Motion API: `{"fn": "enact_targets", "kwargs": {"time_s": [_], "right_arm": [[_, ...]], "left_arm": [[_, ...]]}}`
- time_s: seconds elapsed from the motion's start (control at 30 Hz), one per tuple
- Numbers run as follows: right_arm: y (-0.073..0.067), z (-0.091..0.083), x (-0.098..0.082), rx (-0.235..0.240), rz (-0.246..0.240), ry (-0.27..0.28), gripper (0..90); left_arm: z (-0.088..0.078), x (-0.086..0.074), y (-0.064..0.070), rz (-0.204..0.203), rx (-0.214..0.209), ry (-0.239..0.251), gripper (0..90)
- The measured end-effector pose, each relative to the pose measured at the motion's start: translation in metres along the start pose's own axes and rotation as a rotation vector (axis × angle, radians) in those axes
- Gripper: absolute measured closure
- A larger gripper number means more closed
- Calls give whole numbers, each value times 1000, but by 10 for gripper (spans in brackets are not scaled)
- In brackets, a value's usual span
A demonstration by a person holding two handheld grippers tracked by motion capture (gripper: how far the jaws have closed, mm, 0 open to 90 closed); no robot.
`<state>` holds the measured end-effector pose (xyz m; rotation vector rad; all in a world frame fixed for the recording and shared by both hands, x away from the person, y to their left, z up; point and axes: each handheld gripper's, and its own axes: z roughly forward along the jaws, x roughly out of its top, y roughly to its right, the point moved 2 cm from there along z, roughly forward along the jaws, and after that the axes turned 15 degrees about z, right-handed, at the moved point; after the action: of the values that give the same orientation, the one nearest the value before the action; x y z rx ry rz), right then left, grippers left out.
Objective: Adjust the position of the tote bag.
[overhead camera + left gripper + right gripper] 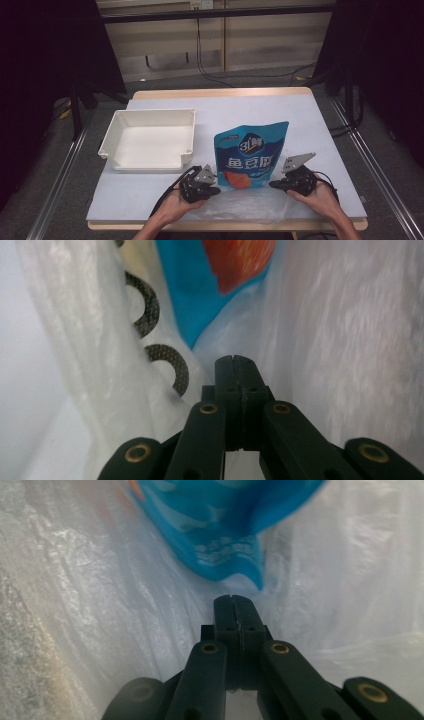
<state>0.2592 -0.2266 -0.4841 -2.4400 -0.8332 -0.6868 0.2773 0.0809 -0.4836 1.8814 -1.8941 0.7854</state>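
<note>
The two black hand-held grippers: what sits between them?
In the high view, a blue stand-up snack pouch stands between the left gripper and right gripper, over clear plastic film.

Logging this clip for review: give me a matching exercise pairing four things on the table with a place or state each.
Things:
1. white tray
2. blue snack pouch
3. clear plastic bag
4. left claw

Places or states:
A. jaws shut, beside the pouch's lower left corner
B. lies flat at the table's near edge
C. empty, on the left of the table
D. between the two claws

Pairs: 1-C, 2-D, 3-B, 4-A
</note>
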Motion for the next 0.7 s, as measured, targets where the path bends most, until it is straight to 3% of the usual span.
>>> {"fn": "enact_targets", "kwargs": {"time_s": [0.1, 0.13, 0.2, 0.27, 0.3, 0.33, 0.43, 0.47, 0.53, 0.57, 0.7], "right_arm": [[5, 0, 0, -46, -11, -2, 900], [6, 0, 0, -69, -9, -8, 900], [8, 0, 2, -104, -22, -7, 900], [9, -1, 2, -132, -27, -10, 900], [10, -1, 2, -149, -37, -7, 900], [11, -2, 2, -174, -52, -9, 900], [15, -5, 1, -181, -37, -9, 900], [17, -4, 1, -157, -27, -3, 900], [20, -5, 2, -165, -21, -1, 900], [20, -4, 2, -149, -23, -7, 900], [20, -4, 4, -171, -40, -21, 900]], "left_arm": [[-5, -3, -1, 25, 21, -38, 895], [-6, -4, 0, 1, 35, -36, 895], [-6, -4, 0, 23, 74, -67, 899], [-9, -5, -1, 37, 61, -91, 900], [-9, -6, -1, 43, 87, -95, 900], [-9, -6, -1, 43, 87, -95, 900], [-16, -13, -3, 55, 92, -130, 900], [-19, -16, -6, 53, 82, -139, 900], [-21, -18, -7, 40, 87, -140, 900], [-23, -22, -12, 30, 67, -141, 900], [-24, -24, -13, 27, 69, -135, 900]]}}
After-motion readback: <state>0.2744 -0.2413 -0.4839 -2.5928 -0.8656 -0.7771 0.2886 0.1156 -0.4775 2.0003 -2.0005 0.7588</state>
